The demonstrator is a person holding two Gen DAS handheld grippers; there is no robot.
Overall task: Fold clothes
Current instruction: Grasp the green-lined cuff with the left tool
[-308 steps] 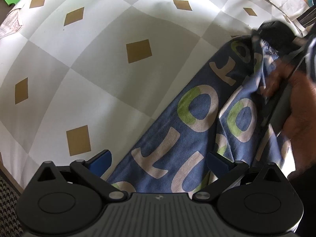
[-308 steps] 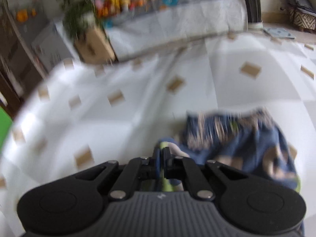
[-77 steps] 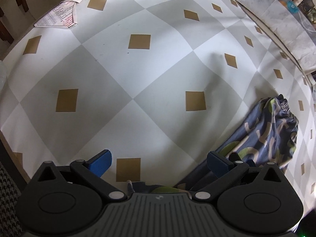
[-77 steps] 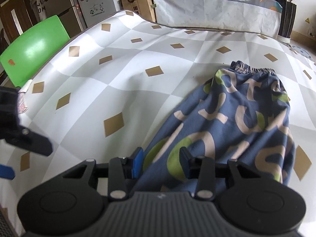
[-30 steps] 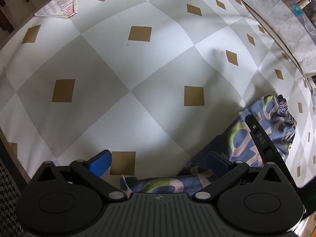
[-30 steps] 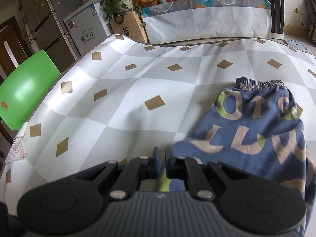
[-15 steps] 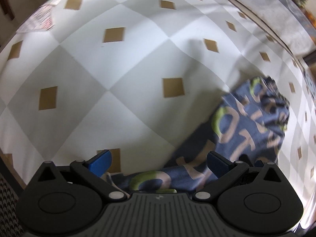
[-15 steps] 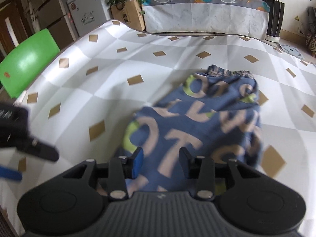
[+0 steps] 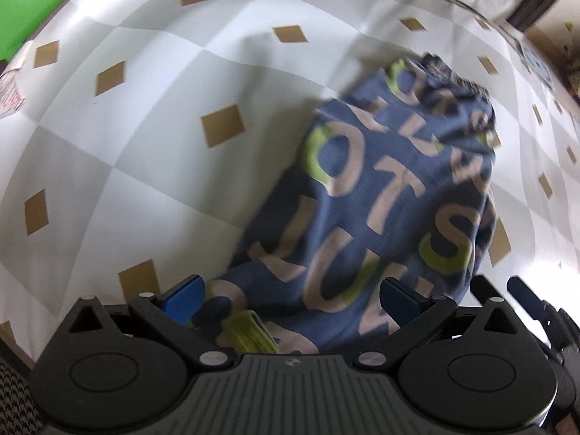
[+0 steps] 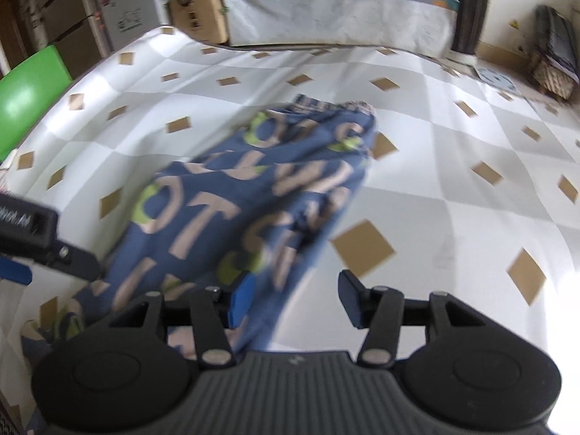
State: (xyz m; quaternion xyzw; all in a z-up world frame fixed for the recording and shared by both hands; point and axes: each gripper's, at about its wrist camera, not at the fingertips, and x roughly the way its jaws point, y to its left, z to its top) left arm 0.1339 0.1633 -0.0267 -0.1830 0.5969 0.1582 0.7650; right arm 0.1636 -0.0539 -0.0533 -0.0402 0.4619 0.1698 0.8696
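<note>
Home: fridge (image 10: pixel 119 11), fruit-laden sideboard (image 10: pixel 337 11).

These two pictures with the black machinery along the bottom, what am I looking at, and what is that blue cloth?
There is no robot here. A person holds a two-finger gripper in each hand, and each carries a wide-angle camera looking forward along its fingers, so the black parts at the bottom are the tool itself. One picture is from the left gripper, the other from the right gripper. Both stand open and hold nothing. Before them lies a blue garment printed with large beige and green letters, spread on a grey-and-white checked tablecloth with brown diamonds. The job is folding it. A green chair stands at the table's edge.
</note>
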